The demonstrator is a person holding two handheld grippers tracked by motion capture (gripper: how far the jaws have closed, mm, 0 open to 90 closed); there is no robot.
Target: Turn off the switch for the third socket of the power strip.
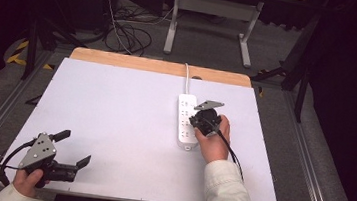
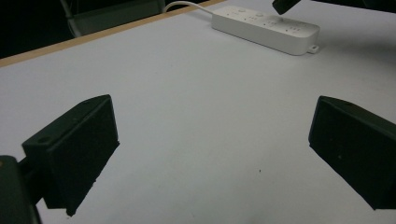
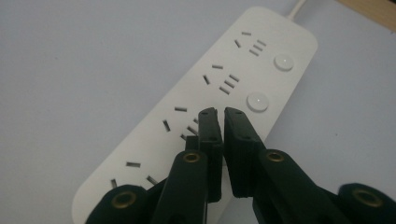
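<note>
My left gripper [image 1: 75, 146] sits at the near left corner of the table [image 1: 116, 104], jaws spread wide with nothing between them, and I leave it parked well apart from the work. Farther off at centre right, my right gripper [image 3: 218, 115] points down over the power strip [image 3: 205, 102] with its jaws nearly shut on nothing, tips just by the third button. To press it well, I judge I should keep the tips together, centre them on it and push straight down so the strip does not slide.
</note>
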